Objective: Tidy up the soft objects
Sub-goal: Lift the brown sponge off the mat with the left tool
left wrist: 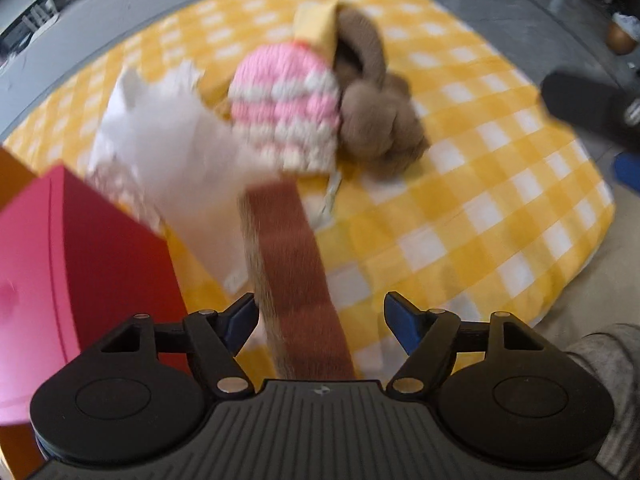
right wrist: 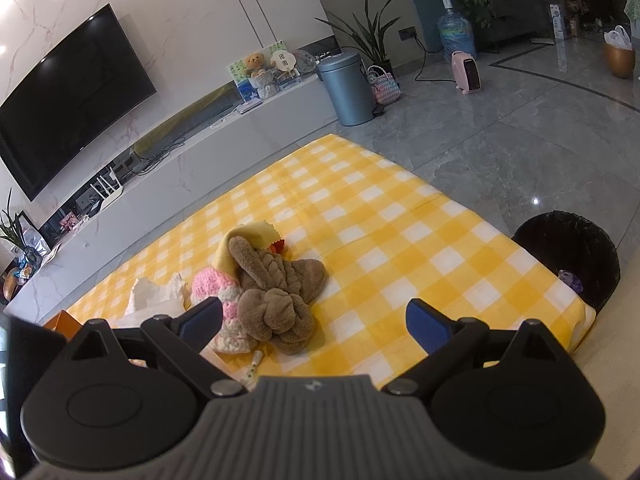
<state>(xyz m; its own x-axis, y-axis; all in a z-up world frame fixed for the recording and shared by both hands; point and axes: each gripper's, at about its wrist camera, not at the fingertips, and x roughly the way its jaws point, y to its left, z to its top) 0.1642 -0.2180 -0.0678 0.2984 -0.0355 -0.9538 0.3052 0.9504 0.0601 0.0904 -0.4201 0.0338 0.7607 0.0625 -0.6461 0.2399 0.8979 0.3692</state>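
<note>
My left tool (left wrist: 320, 322): jaws apart, a brown striped scarf (left wrist: 292, 256) between them, blurred, its near end hidden, long axis running away toward the pink-and-white knit hat (left wrist: 286, 108). My right tool (right wrist: 314, 320): apart, empty. Brown plush (right wrist: 276, 300) on the yellow checked blanket (right wrist: 400, 240).

Home living room, wall-mounted television (right wrist: 68, 96), low media console (right wrist: 224, 136), potted plant (right wrist: 370, 28), polished tile floor (right wrist: 520, 140)
</note>
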